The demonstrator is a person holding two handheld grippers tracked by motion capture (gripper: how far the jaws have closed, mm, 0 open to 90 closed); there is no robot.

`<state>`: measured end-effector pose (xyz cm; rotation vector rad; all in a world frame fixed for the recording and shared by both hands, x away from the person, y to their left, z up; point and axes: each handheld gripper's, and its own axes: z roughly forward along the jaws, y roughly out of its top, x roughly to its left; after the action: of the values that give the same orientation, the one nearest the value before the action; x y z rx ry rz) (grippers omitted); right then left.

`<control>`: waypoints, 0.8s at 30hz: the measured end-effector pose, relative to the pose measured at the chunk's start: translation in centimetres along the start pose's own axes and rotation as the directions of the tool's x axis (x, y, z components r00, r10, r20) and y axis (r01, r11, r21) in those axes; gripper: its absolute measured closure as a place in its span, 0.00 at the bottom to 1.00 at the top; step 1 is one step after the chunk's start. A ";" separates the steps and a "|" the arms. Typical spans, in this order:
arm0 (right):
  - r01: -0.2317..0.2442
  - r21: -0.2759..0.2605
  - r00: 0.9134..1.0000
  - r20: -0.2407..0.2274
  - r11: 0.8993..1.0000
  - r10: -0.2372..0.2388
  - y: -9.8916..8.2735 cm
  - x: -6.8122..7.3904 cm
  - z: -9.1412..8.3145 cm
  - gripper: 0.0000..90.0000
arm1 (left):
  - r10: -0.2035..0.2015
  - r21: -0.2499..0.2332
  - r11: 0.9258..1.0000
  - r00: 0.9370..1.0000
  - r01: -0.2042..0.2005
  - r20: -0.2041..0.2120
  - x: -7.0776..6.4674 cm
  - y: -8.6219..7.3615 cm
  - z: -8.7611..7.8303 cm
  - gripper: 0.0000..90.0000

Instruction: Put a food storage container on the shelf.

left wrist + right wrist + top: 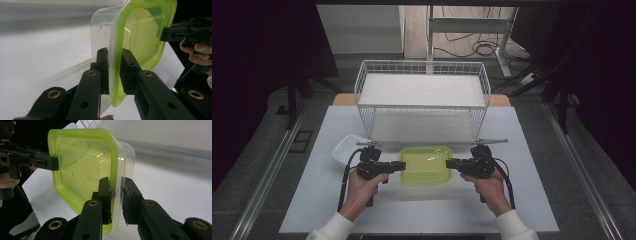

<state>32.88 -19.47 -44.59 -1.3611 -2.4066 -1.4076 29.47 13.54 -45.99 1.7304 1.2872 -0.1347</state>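
Observation:
A clear plastic container with a lime-green lid hangs a little above the white table, just in front of the wire rack. My left gripper is shut on its left rim and my right gripper on its right rim. In the left gripper view the jaws of the left gripper pinch the lid edge and wall of the container, and the right gripper grips the far side. In the right gripper view the right gripper clamps the rim of the container, with the left gripper on the opposite edge.
A tall white wire rack with two shelves stands at the back of the table, its front open toward me. A white dish lies at the left, behind my left gripper. Dark floor and rails lie on both sides of the table.

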 end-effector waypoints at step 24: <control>0.065 -0.076 0.998 0.011 0.995 -0.065 1.0 1.2 -1.4 0.87 | 0.066 -0.032 0.997 0.998 -0.067 -0.015 -1.4 1.0 -1.1 0.88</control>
<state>32.35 -19.52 -42.58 -1.3183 -2.4479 -1.5278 29.16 13.36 -43.93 1.7469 1.2340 -0.0628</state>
